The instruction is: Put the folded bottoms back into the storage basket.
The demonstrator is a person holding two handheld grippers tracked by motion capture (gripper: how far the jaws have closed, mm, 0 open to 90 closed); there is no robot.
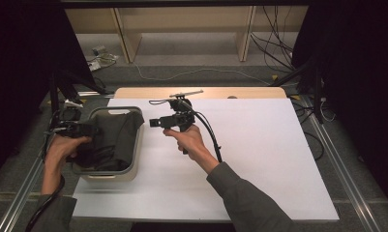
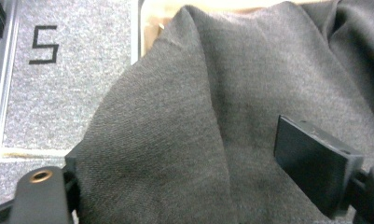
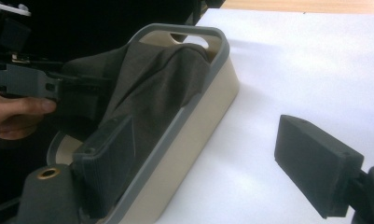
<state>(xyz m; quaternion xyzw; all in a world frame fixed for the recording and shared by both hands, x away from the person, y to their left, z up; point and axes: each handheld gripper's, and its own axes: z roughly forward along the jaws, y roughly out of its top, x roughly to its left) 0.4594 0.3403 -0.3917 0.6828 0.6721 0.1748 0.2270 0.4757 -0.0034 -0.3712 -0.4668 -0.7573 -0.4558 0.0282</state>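
In the beige basket (image 1: 133, 159) at the left of the white desk (image 1: 259, 159) lies a dark grey garment (image 1: 115, 137), bunched up with a fold rising over the far rim near the handle slot. The left gripper (image 1: 87, 129) hovers over the cloth at the basket's left side; its fingers (image 2: 315, 163) stand wide, with the fabric lying under and between them but not pinched. The right gripper (image 1: 155, 123) hangs just beside the basket's right wall, its fingers (image 3: 315, 165) also apart and empty, pointed across at the rim.

The work in hand looks like settling the garment into the basket. To do it well, the left fingers should keep clear of the weave, so no fold snags and lifts. The raised fold at the far rim is probably the part to tend next: push it down from above rather than drag it sideways, since the light basket may slide on the smooth desk. The right gripper could steady the wall while that happens, approaching the rim squarely.
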